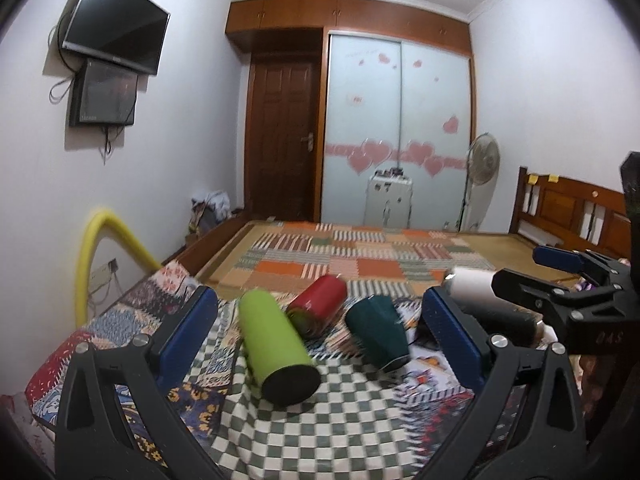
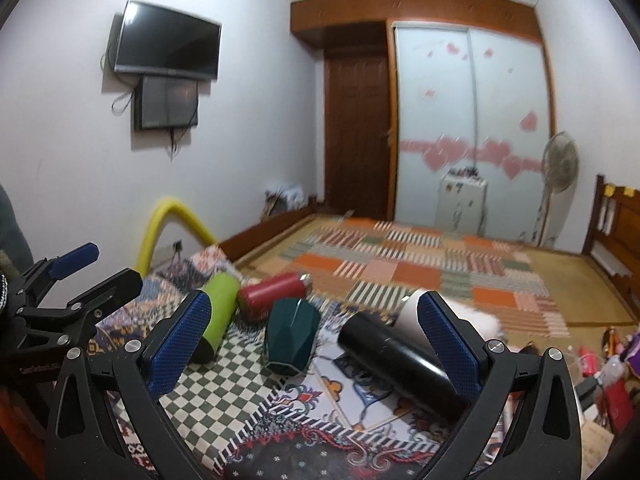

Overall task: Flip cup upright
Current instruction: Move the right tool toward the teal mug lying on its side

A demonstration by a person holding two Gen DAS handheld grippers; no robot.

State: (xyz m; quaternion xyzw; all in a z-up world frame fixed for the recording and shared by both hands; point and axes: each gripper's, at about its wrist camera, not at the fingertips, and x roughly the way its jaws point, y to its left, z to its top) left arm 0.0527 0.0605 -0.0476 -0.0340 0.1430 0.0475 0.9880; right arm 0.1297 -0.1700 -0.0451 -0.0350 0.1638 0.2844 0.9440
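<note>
Left wrist view: the left gripper (image 1: 320, 340) gapes wide over the bed (image 1: 280, 420), the green cup (image 1: 276, 350) lying on its side between the fingers. Right wrist view: the right gripper (image 2: 316, 344) is spread apart, the black cup (image 2: 400, 364) lying beside the teal cup (image 2: 291, 338).

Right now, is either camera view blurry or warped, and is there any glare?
Left wrist view: mostly sharp, though the green cup smears slightly; walls bow from fisheye. Right wrist view: softer overall, black cup and wardrobe blurred. No strong glare in either.
</note>
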